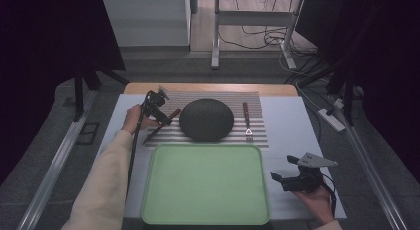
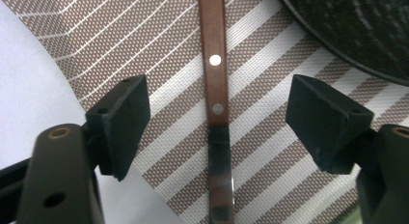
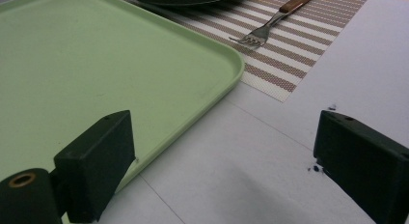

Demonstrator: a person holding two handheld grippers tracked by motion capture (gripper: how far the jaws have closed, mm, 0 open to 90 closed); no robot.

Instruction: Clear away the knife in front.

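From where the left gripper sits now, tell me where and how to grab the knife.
Grip the knife by its brown riveted handle, coming straight down from above. It lies flat on the striped placemat, centred between the open jaws of the left gripper, which already straddle its narrow width. Closing higher on the wood seems likely to avoid the slick blade.

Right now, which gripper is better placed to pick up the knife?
Left. The left gripper hangs open right over the knife on the striped mat, jaws either side of its handle. The right gripper sits far off beside the green tray.
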